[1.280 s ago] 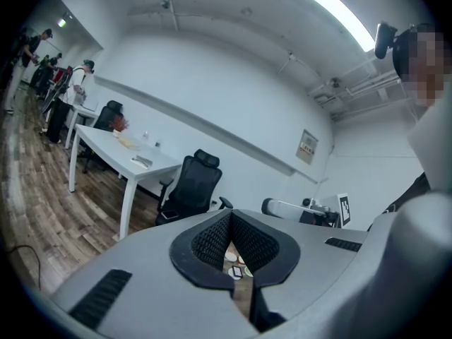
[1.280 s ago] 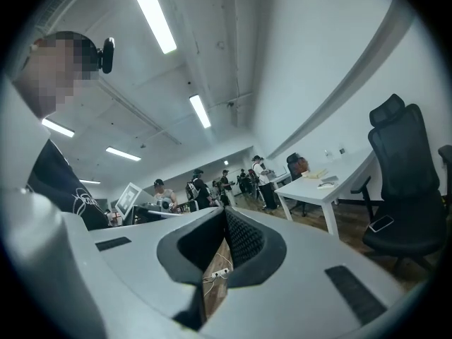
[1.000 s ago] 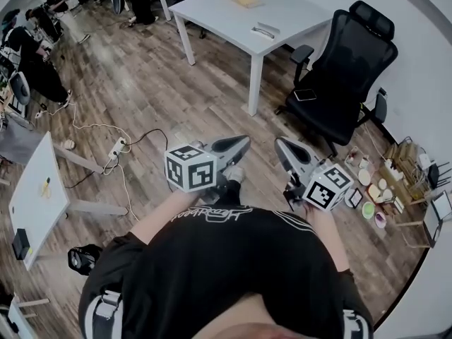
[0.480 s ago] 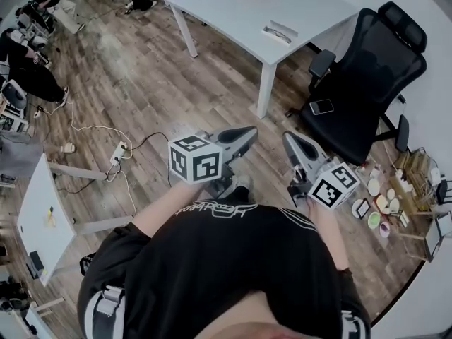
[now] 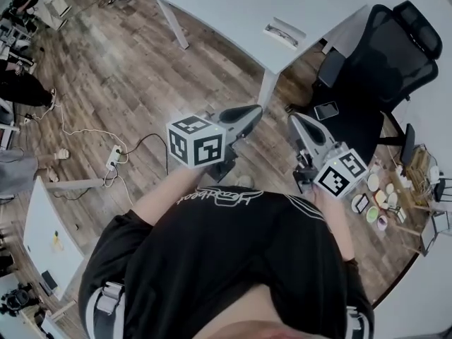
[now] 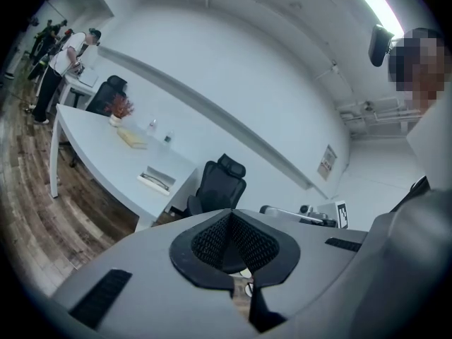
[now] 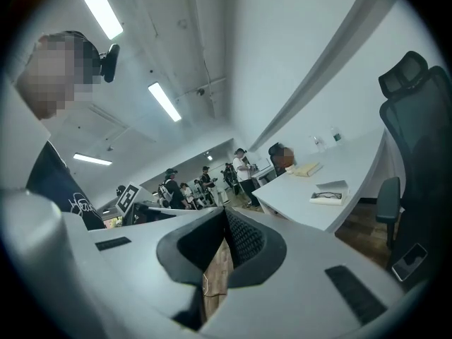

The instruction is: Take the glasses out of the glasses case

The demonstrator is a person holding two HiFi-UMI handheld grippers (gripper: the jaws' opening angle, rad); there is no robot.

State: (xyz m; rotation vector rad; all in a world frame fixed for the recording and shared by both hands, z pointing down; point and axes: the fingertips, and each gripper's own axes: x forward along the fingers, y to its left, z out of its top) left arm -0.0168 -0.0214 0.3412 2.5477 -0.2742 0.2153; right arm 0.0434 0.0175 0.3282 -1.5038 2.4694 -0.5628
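Note:
An open white glasses case [image 5: 285,33] with dark glasses in it lies near the front edge of a white table [image 5: 233,13], well ahead of both grippers. The left gripper view shows the case [image 6: 157,180] on the tabletop, and so does the right gripper view [image 7: 329,193]. My left gripper [image 5: 254,111] and right gripper [image 5: 293,121] are held side by side in front of the person's chest, above the wooden floor. Each is shut with nothing between its jaws, as its own view shows for the left gripper [image 6: 232,215] and the right gripper [image 7: 226,215].
A black office chair [image 5: 381,55] stands right of the table, with a phone [image 5: 326,110] on its seat. A power strip and cables [image 5: 113,159] lie on the floor at left. Small pots and clutter [image 5: 378,196] sit on the floor at right. Another white desk [image 5: 42,224] is at the left.
The person has walked forward, so the white table and chair are closer and lower in the head view. Both grippers stay shut and level in front of the body.

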